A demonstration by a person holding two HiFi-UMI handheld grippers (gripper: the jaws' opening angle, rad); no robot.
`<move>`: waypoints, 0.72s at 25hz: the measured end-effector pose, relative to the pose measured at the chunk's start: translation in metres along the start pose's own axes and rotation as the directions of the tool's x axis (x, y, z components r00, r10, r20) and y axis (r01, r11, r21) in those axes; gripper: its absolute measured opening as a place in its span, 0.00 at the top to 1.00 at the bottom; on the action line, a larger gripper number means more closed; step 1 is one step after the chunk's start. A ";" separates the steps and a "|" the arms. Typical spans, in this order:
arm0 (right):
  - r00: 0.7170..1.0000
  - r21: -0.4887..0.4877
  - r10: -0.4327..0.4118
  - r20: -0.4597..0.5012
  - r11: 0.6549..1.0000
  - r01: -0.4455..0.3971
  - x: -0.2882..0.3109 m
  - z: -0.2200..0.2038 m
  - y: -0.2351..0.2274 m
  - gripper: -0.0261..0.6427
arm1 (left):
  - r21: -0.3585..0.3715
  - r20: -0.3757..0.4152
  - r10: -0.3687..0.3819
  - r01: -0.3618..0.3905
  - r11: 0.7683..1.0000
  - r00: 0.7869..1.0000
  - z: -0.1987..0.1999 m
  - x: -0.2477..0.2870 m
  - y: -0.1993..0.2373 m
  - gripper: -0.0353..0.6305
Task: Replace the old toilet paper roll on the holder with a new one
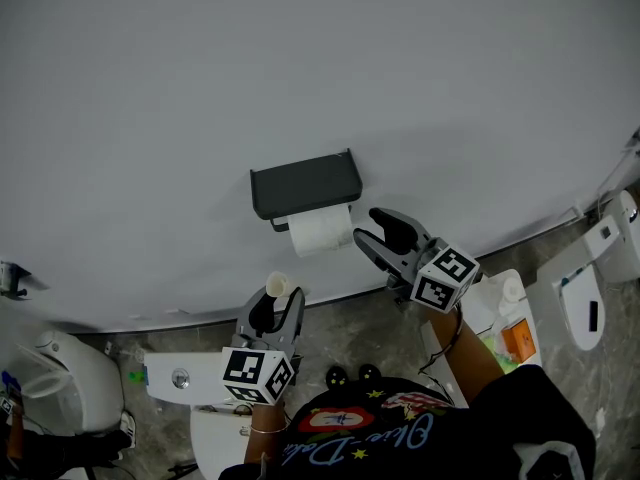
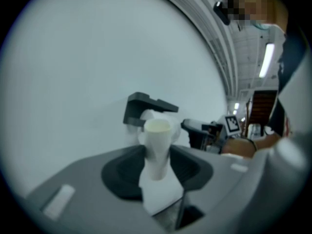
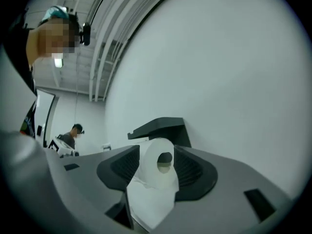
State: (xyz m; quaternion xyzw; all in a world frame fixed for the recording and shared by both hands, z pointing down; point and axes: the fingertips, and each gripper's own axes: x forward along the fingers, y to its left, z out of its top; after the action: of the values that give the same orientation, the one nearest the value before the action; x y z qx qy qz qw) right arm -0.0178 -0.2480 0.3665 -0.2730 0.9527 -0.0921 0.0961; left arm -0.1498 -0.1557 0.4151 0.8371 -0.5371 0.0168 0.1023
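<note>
A dark holder (image 1: 305,183) with a flat shelf on top is fixed to the pale wall. Under it sits a full white toilet paper roll (image 1: 320,230), its loose end hanging down. My right gripper (image 1: 372,230) is level with the roll's right end. The roll (image 3: 158,165) shows end-on between its open jaws, and the pads do not press on it. Lower left, my left gripper (image 1: 278,305) is shut on an upright old cardboard tube (image 1: 278,286) with a scrap of paper (image 2: 158,191) still on it. It holds the tube away from the holder (image 2: 146,106).
A white toilet (image 1: 592,288) stands at the right and another toilet (image 1: 55,378) at the lower left. A white cistern with a round button (image 1: 180,377) is below my left gripper. An orange box (image 1: 517,340) lies on a white surface. Another person (image 3: 68,138) stands far off.
</note>
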 end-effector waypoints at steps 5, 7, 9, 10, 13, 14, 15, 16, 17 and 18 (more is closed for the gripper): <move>0.986 -0.040 -0.167 -0.011 0.985 0.166 -0.028 -0.007 -0.011 0.94 | -0.002 -0.023 -0.003 0.003 1.000 1.000 -0.007 0.003 0.000 0.71; 0.985 -0.060 -0.173 -0.031 0.984 0.170 -0.033 -0.012 -0.008 0.94 | -0.007 -0.026 -0.005 0.005 1.000 1.000 -0.009 0.004 -0.001 0.71; 0.983 -0.067 -0.175 -0.047 0.983 0.172 -0.037 -0.015 -0.005 0.94 | -0.008 -0.030 -0.008 0.008 1.000 1.000 -0.010 0.005 -0.002 0.71; 0.982 -0.072 -0.181 -0.053 0.982 0.177 -0.039 -0.015 -0.005 0.94 | -0.008 -0.031 -0.010 0.010 1.000 0.999 -0.011 0.006 -0.003 0.71; 0.980 -0.079 -0.188 -0.063 0.980 0.183 -0.042 -0.016 -0.004 0.94 | -0.006 -0.034 -0.015 0.015 1.000 0.999 -0.011 0.008 -0.007 0.71; 0.980 -0.081 -0.189 -0.065 0.980 0.183 -0.043 -0.017 -0.005 0.94 | -0.006 -0.034 -0.016 0.016 1.000 0.999 -0.011 0.008 -0.007 0.71; 0.980 -0.080 -0.189 -0.067 0.980 0.183 -0.043 -0.018 -0.005 0.94 | -0.006 -0.035 -0.017 0.017 1.000 0.999 -0.011 0.008 -0.007 0.71; 0.980 -0.074 -0.188 -0.067 0.980 0.183 -0.044 -0.019 -0.004 0.94 | -0.006 -0.036 -0.018 0.017 1.000 0.999 -0.011 0.008 -0.007 0.71; 0.980 -0.069 -0.187 -0.066 0.981 0.183 -0.045 -0.019 -0.004 0.94 | -0.006 -0.036 -0.019 0.019 1.000 0.999 -0.012 0.008 -0.008 0.71; 0.980 -0.068 -0.188 -0.065 0.981 0.183 -0.045 -0.019 -0.004 0.94 | -0.005 -0.036 -0.021 0.021 1.000 0.999 -0.012 0.008 -0.008 0.71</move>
State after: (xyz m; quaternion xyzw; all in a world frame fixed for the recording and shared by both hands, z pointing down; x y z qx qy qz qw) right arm 0.0171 -0.2243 0.3919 -0.3601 0.9283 -0.0811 0.0447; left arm -0.1380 -0.1576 0.4267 0.8420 -0.5265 0.0296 0.1143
